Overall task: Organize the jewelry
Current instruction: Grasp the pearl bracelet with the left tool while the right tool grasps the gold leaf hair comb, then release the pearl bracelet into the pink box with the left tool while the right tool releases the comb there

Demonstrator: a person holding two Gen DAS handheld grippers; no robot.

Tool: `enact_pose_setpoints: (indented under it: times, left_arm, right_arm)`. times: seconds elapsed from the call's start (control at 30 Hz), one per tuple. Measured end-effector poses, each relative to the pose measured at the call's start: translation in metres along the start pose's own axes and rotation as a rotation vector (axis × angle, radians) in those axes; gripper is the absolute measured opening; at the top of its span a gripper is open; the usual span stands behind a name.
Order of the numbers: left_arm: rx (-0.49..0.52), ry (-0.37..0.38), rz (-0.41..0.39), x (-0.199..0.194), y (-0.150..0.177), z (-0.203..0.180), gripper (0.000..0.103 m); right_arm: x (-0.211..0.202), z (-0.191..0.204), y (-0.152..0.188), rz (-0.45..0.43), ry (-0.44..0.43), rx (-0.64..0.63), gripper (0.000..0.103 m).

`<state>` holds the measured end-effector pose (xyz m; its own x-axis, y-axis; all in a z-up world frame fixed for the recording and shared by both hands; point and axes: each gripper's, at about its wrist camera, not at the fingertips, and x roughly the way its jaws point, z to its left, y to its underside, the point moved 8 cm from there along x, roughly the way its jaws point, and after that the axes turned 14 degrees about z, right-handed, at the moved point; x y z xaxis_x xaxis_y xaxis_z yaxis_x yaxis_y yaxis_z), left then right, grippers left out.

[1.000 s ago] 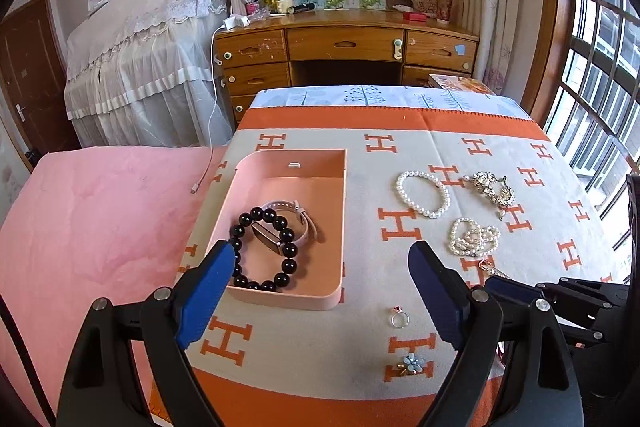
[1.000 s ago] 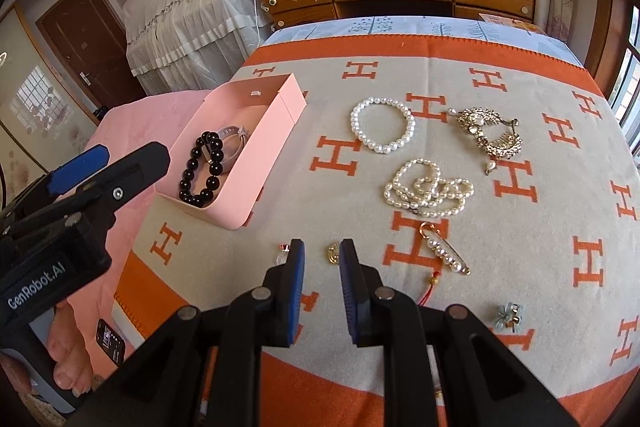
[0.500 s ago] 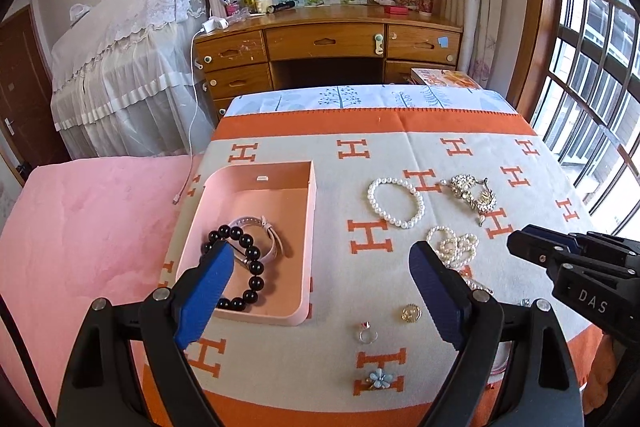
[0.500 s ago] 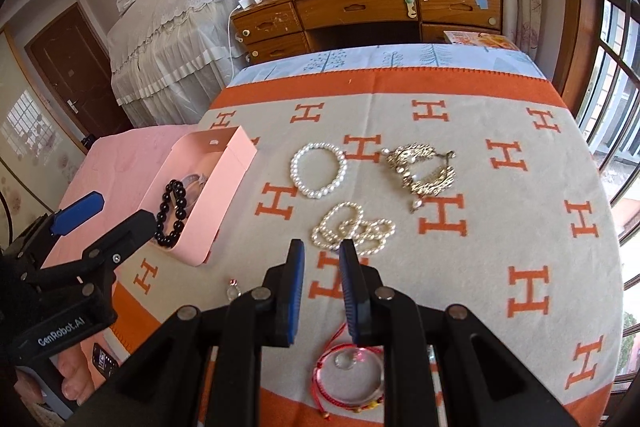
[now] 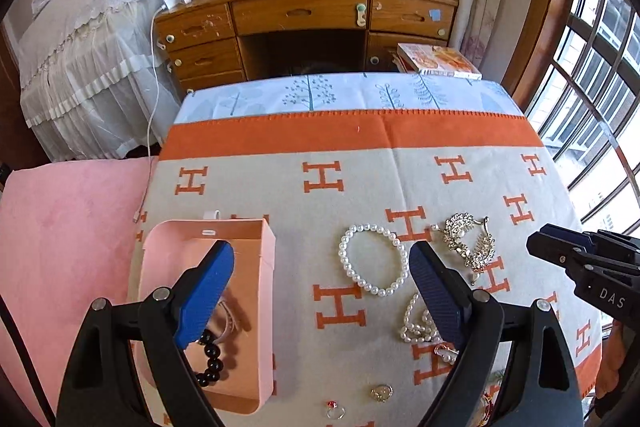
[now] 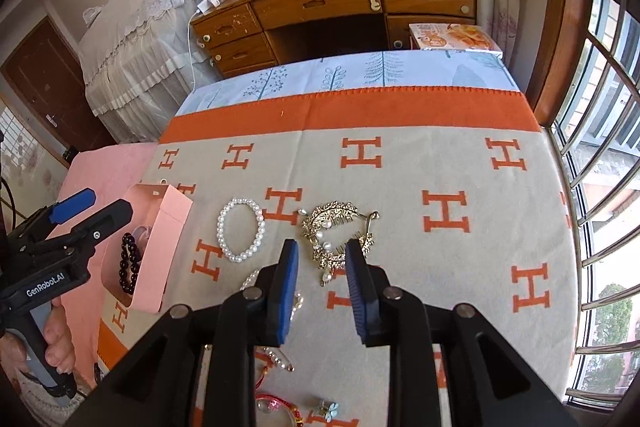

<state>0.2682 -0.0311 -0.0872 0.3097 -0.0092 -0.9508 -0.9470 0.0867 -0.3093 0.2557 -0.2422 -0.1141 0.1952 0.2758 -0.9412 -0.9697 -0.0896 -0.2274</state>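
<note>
Orange-and-grey blanket (image 6: pixel 400 131) covers the bed; on it, a pink box (image 5: pixel 244 315) holding a black bead bracelet (image 5: pixel 210 363). Both grippers — left (image 5: pixel 320 287), right (image 6: pixel 322 291) — have jaws apart, empty, above a gold hair comb (image 6: pixel 336 231) and pearl bracelet (image 6: pixel 240 229).

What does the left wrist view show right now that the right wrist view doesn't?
Only the left wrist view shows two small rings near the blanket's front edge. Only the right wrist view shows the red cord bracelet and the blue flower piece. Both show the pink box holding the black bead bracelet, the pearl bracelet and the gold hair comb. The left gripper is wide open and empty; the right gripper is open above the comb.
</note>
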Motion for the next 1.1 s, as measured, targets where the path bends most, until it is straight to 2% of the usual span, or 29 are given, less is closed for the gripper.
enact_pose_setpoints:
  times: [0.2,0.3,0.43,0.57,0.6,0.63,0.83,0.9,1.1]
  left_arm:
    - [0.023,-0.028,0.149,0.065,-0.009,-0.010,0.088]
    - [0.021,-0.020,0.202,0.087,-0.009,-0.014,0.084]
    - [0.024,-0.026,0.233,0.104,-0.008,-0.018,0.081]
    - [0.016,-0.007,0.272,0.115,-0.008,-0.020,0.065]
    - [0.017,-0.002,0.287,0.118,-0.006,-0.021,0.061]
    - [0.019,0.000,0.299,0.122,-0.006,-0.022,0.059]
    - [0.016,0.040,0.319,0.127,-0.008,-0.026,0.032]
    - [0.024,0.044,0.315,0.127,-0.009,-0.028,0.008]
    - [0.000,0.030,0.281,0.121,-0.005,-0.025,0.005]
  right_arm:
    - [0.061,0.005,-0.010,0.158,0.000,-0.047,0.025]
    - [0.077,0.008,-0.013,0.184,0.025,-0.073,0.025]
    - [0.090,0.013,-0.013,0.203,0.065,-0.126,0.025]
    - [0.095,0.017,-0.011,0.200,0.106,-0.176,0.024]
    - [0.095,0.017,-0.010,0.200,0.114,-0.179,0.021]
    - [0.094,0.016,-0.009,0.195,0.118,-0.177,0.014]
    - [0.090,0.009,-0.006,0.190,0.082,-0.134,0.011]
    - [0.087,0.007,-0.004,0.187,0.065,-0.121,0.011]
    - [0.080,0.005,-0.002,0.167,0.050,-0.092,0.011]
